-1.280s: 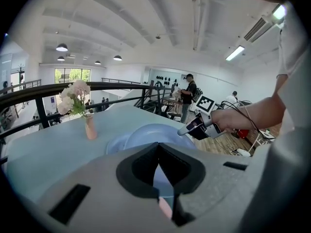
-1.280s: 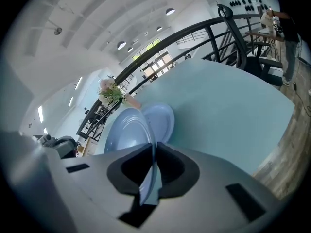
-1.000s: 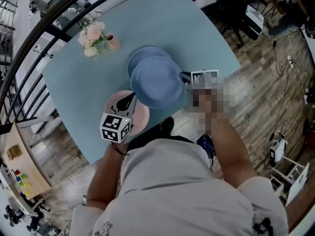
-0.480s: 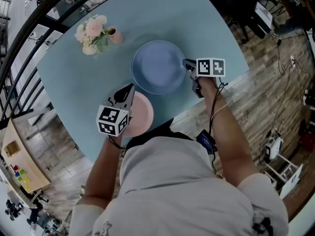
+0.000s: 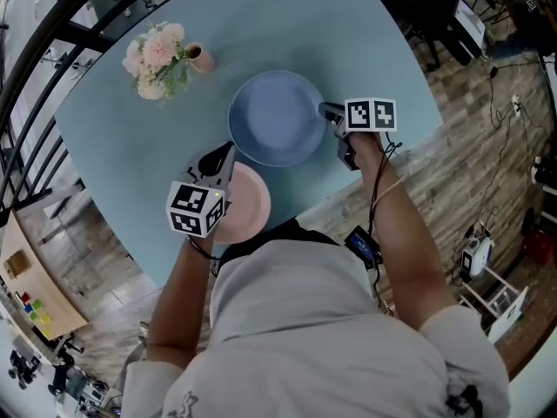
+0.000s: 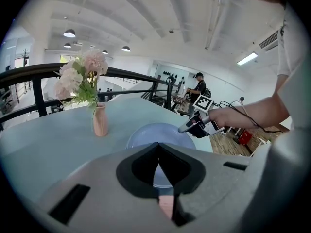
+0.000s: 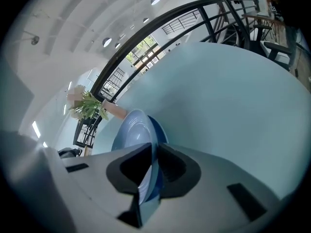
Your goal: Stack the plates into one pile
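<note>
Two blue plates (image 5: 277, 118) lie one on the other in the middle of the pale blue table (image 5: 365, 33). My right gripper (image 5: 324, 111) is at their right rim. Its jaws are opening, with the upper blue plate's rim (image 7: 146, 178) between them and a little slack showing. A pink plate (image 5: 250, 205) lies near the table's front edge. My left gripper (image 5: 224, 153) hovers over that plate's far left side. Its jaws are shut on nothing. Through the slot behind them a strip of the pink plate (image 6: 166, 205) shows, and the blue plates (image 6: 155, 132) lie ahead.
A pink vase of pale flowers (image 5: 164, 55) stands at the table's far left, beyond the plates. A dark railing (image 5: 52, 50) curves round the table's far side. The table's front edge (image 5: 313, 203) runs just before the person's body.
The upper blue plate, held off to the right over the lower one a second ago, now lies squarely on it. The left gripper stayed over the pink plate.
</note>
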Action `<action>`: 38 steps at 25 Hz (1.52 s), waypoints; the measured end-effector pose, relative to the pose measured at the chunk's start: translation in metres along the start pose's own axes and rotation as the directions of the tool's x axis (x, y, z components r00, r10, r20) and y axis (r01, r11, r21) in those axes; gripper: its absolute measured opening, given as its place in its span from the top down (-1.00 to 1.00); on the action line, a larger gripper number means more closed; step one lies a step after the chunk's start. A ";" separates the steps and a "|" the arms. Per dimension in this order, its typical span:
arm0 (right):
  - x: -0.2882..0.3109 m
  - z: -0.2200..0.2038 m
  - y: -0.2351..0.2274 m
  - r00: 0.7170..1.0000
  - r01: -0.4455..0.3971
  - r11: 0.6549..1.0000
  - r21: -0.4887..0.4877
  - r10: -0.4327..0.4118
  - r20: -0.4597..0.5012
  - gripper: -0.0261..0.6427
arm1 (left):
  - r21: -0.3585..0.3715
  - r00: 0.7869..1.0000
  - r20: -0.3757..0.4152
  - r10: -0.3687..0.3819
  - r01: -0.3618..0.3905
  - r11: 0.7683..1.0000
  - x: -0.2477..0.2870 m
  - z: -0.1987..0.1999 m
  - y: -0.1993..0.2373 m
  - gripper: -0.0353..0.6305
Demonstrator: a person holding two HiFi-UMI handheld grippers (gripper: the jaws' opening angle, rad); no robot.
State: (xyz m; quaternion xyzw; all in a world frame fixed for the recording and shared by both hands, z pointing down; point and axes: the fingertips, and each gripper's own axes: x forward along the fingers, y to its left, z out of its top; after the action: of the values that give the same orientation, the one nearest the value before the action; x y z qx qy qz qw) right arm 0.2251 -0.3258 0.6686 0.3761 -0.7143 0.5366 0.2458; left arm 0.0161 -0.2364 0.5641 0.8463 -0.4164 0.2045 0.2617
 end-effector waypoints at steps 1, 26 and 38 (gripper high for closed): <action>0.000 0.000 -0.001 1.000 -0.001 1.000 0.000 0.001 -0.003 0.78 | -0.001 1.000 0.000 0.000 0.000 1.000 0.000 0.000 0.000 0.88; -0.046 -0.033 0.008 0.997 0.053 0.990 -0.134 -0.045 0.064 0.36 | 0.049 0.998 0.060 0.020 -0.023 0.999 -0.031 0.005 -0.038 0.88; -0.099 -0.092 0.028 0.996 0.015 0.985 -0.174 0.001 0.093 0.36 | 0.092 0.993 0.108 0.055 -0.065 0.994 -0.074 -0.006 -0.080 0.88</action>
State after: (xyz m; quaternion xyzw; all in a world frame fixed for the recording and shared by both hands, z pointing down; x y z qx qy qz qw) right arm 0.2569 -0.2067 0.6050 0.3801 -0.7677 0.4532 0.2463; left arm 0.0380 -0.1478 0.5051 0.8546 -0.4447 0.1869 0.1922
